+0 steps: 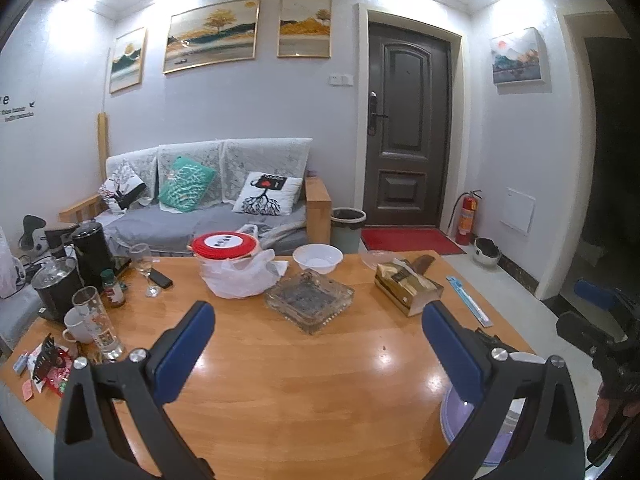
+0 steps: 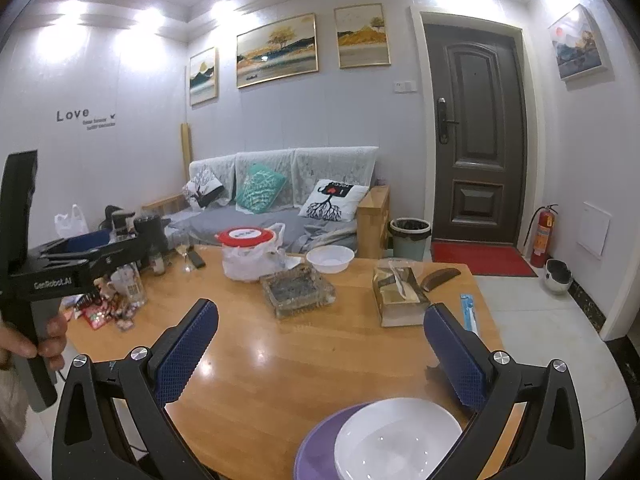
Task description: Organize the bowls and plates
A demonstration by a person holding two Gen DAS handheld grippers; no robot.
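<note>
Left gripper [image 1: 318, 322]: jaws wide, empty, over bare table [image 1: 280, 380]. Bowl [image 1: 318, 258] at 12 o'clock, far edge, past the ashtray [image 1: 310, 300]. Right gripper [image 2: 320, 320]: wide, empty. White plate [image 2: 396, 436] stacked on purple plate [image 2: 316, 452] at 5 o'clock. Judgement: glazed, stiff, slippery, breakable; pinch the rim.

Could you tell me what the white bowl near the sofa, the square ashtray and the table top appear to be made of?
The white bowl looks like glazed ceramic or melamine: opaque, smooth, faint sheen; I cannot tell which. The square ashtray seems thick clear glass: see-through walls with bright edges and a dark, dirty base. The table top looks like varnished wood: orange-brown with glossy lamp reflections.
</note>
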